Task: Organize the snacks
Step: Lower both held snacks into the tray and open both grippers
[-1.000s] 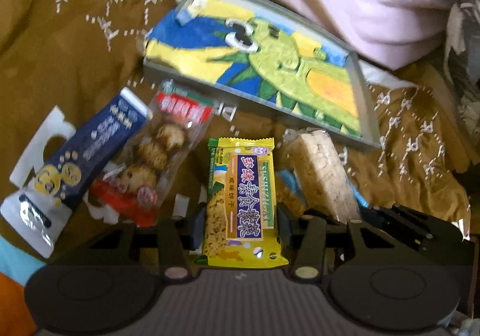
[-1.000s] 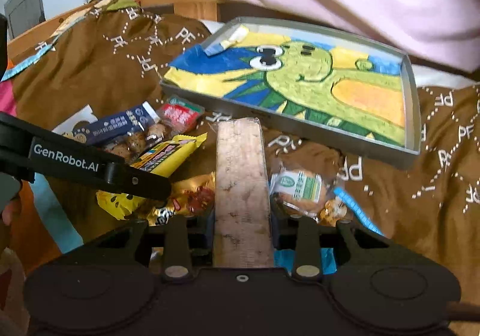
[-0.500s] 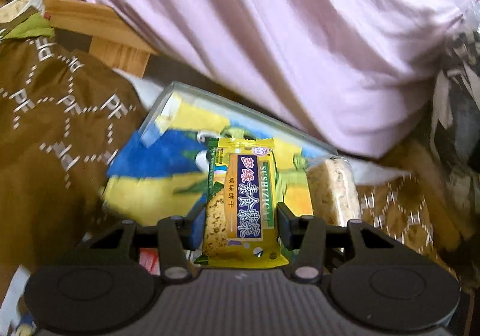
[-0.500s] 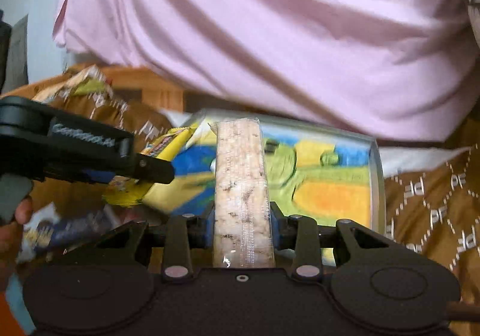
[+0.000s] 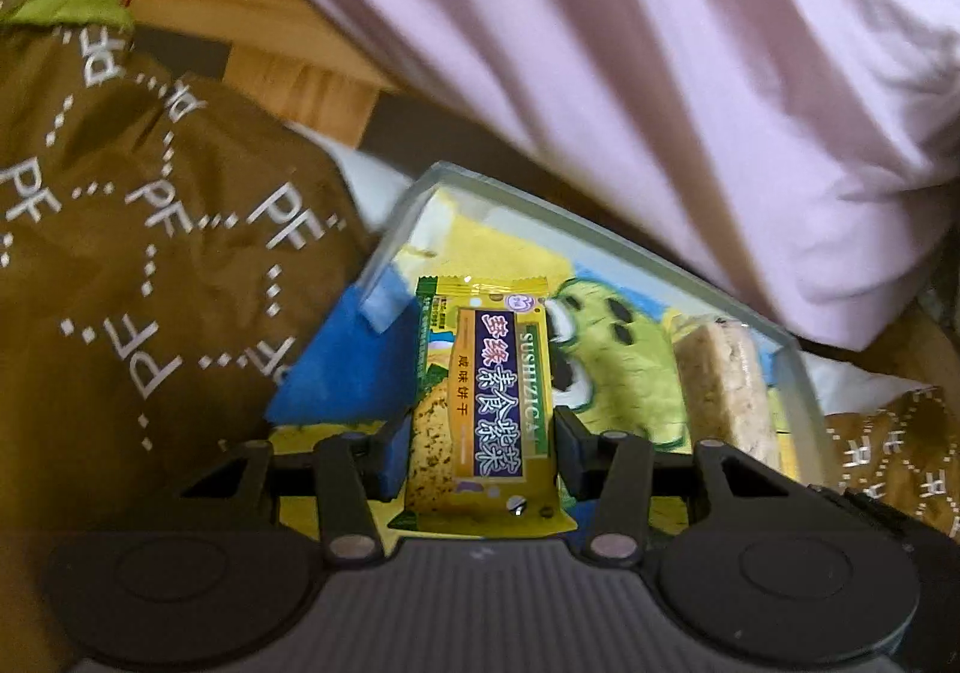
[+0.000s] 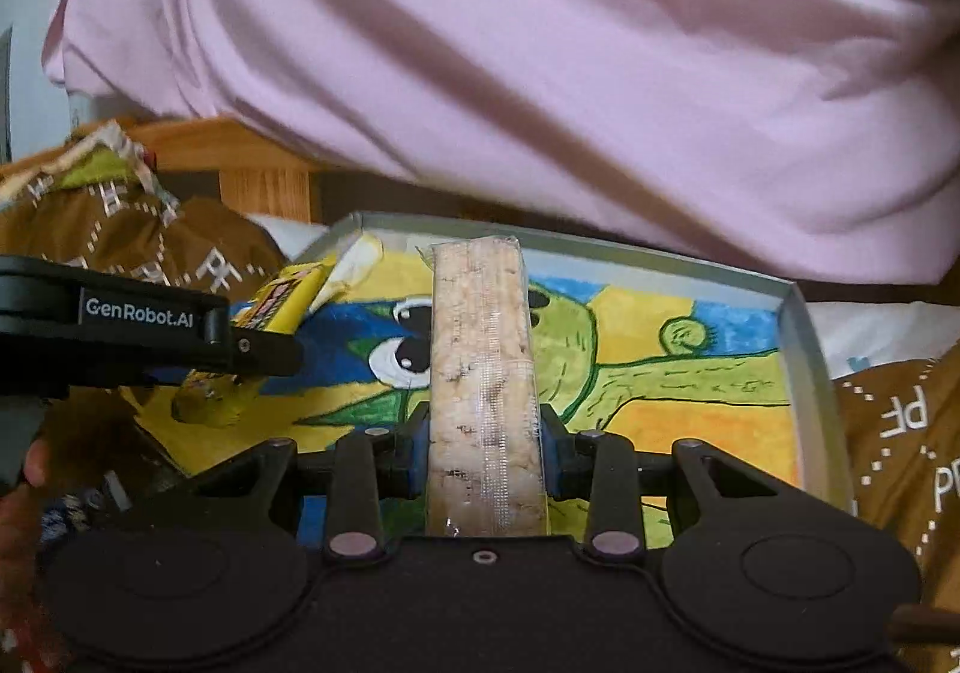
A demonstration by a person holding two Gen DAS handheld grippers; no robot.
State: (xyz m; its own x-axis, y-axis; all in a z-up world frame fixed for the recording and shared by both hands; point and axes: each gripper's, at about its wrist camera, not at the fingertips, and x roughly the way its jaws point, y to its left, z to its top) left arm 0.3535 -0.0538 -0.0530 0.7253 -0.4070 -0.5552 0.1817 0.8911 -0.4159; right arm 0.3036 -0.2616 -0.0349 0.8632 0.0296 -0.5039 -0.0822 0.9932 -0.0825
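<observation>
My left gripper (image 5: 483, 451) is shut on a yellow biscuit packet (image 5: 486, 391) with a purple label. It hangs over the left half of a shallow grey tray (image 5: 798, 373) painted with a green cartoon creature. My right gripper (image 6: 483, 454) is shut on a long pale rice bar (image 6: 480, 373) in clear wrap, held above the middle of the same tray (image 6: 804, 349). In the left wrist view the rice bar (image 5: 720, 391) shows at the right. In the right wrist view the left gripper's black body (image 6: 138, 331) and the yellow packet (image 6: 270, 325) appear at the left.
The tray lies on a brown cloth (image 5: 150, 265) printed with white letters. A large pink fabric (image 6: 540, 42) hangs close behind the tray. A wooden frame (image 5: 288, 72) stands at the back left. A hand (image 6: 24, 487) holds the left gripper's handle.
Both grippers have carried their snacks forward from the loose pile on the cloth to above the tray. The other snacks have dropped out of view. Neither grip changed.
</observation>
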